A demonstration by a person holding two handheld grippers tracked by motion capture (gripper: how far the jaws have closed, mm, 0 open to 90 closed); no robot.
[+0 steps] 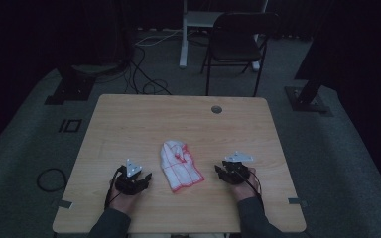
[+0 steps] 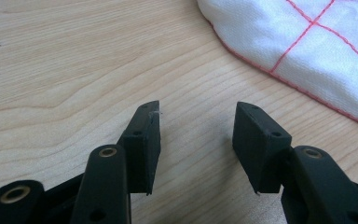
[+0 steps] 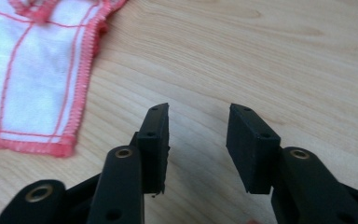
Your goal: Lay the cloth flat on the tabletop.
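One folded cloth (image 1: 180, 165) between grippers, long axis running far-left to near-right; left gripper (image 1: 138, 174) and right gripper (image 1: 226, 169) agape, empty.

A dim recording studio or lab: a lone wooden table (image 1: 178, 119) on grey carpet, black curtains behind, a folding chair (image 1: 235, 42), loose cables (image 1: 144, 74) and stand bases (image 1: 307, 99) on the floor.

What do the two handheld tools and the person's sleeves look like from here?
Both the left tool and the right tool are black, each topped by a grey three-cornered plate and trailing a thin black cable. Their jaws are flat black blocks on arms with brass-ringed holes. The sleeves are dark grey.
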